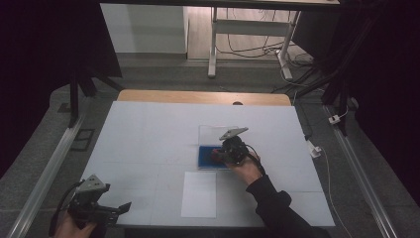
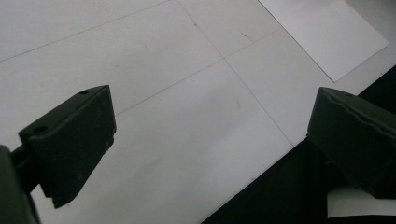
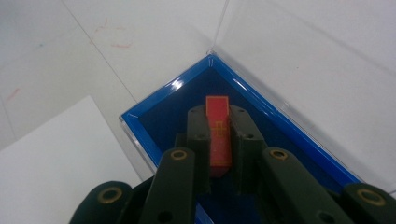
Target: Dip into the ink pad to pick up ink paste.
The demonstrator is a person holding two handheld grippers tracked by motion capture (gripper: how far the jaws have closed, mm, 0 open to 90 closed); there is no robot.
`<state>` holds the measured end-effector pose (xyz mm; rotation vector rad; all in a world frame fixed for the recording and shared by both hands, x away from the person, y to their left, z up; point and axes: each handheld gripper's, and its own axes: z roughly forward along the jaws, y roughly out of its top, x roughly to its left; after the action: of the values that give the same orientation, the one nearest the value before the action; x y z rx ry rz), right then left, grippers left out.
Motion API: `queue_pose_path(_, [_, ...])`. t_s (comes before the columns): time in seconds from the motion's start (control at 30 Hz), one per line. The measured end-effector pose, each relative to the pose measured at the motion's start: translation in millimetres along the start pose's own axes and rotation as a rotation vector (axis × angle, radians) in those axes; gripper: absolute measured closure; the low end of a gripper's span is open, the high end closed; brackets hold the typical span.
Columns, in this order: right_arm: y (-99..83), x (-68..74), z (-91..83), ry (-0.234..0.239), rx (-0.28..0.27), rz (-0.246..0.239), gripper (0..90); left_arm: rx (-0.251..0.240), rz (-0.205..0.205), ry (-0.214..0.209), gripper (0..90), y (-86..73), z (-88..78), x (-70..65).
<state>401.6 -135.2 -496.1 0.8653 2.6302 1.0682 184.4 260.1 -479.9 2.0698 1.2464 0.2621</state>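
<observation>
Step in hand: right gripper pinches a small red block between its pads, inside the blue tray of a clear-lidded box. Jaws pressed tight on the block; its top end stands clear above the fingertips. Whether the block is being lifted out or set down cannot be told from one moment; judged as mid-transfer at the tray.

Tray sits near the middle of the table, a little toward the right edge, with its clear lid lying open on the far side. A white sheet of paper lies just nearer the person, toward the near edge.

Next move, as judged: keep the pinch firm and move the block straight up past the tray's blue rim, since the corner walls stand close on two sides and a tilt could catch them.

Pose: right hand reaches in from the near right, forearm angled toward the centre, gripper pointing down and forward into the tray. Left gripper rests at the near left corner, jaws spread wide, nothing between them, idle over bare table.
</observation>
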Motion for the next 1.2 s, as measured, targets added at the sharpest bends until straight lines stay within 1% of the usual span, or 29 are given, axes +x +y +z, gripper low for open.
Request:
queue_pose_path(0.03, [-0.2, -0.4, 0.0, 0.002, -0.001, 0.007, 80.7, -0.001, 0.0, 0.0, 1.7, 0.0, 0.1, 0.0])
queue_pose_path(0.07, [-0.2, 0.1, 0.1, -0.001, -0.003, 0.001, 80.7, 0.0, 0.0, 0.0, 1.6, 0.1, 0.0, 0.1])
queue_pose_path(0.13, [1.2, 5.1, 0.2, -0.03, 0.01, -0.031, 80.6, 0.001, 0.0, -0.001, 1.7, 0.2, 0.1, -0.1])
queue_pose_path(0.2, [2.3, 11.7, 1.1, -0.062, 0.013, -0.074, 80.6, 0.001, 0.002, -0.001, 1.7, 0.3, 0.2, -0.2])
queue_pose_path(0.27, [2.8, 14.2, 1.1, -0.078, 0.021, -0.093, 80.6, 0.0, 0.003, -0.001, 1.7, 0.4, 0.1, -0.1])
queue_pose_path(0.3, [2.6, 13.9, 1.0, -0.072, 0.017, -0.079, 80.5, 0.0, 0.002, -0.001, 1.7, 0.4, 0.2, 0.0])
queue_pose_path(0.33, [1.8, 9.5, 0.3, -0.051, 0.009, -0.061, 80.4, -0.001, 0.0, -0.002, 1.6, 0.3, 0.1, 0.0])
queue_pose_path(0.37, [1.8, 9.5, 0.3, -0.051, 0.009, -0.061, 80.4, -0.003, 0.001, -0.001, 1.6, 0.1, 0.0, 0.1])
queue_pose_path(0.47, [0.3, 3.5, -0.6, -0.021, -0.004, -0.016, 80.3, -0.005, 0.003, -0.005, 1.6, -0.1, -0.5, 0.7])
queue_pose_path(0.57, [0.1, 2.6, -1.2, -0.016, -0.005, -0.011, 80.2, -0.004, 0.001, -0.008, 1.6, 0.2, -0.4, 1.0])
queue_pose_path(0.63, [0.5, 3.4, -1.4, -0.023, -0.001, -0.019, 80.2, -0.004, 0.002, -0.008, 1.6, 0.1, -0.4, 0.9])
queue_pose_path(0.87, [1.4, 1.3, -2.5, -0.014, -0.002, -0.003, 80.0, -0.008, -0.001, -0.01, 1.6, -0.9, -1.2, 1.1])
queue_pose_path(0.97, [1.3, 1.0, -4.2, -0.02, -0.007, -0.009, 80.0, -0.01, -0.001, -0.007, 1.6, -1.5, -1.8, 0.4])
queue_pose_path(1.2, [2.9, 0.7, -12.5, -0.002, -0.034, -0.006, 80.0, -0.011, 0.0, -0.01, 1.6, -1.6, -2.0, 0.9])
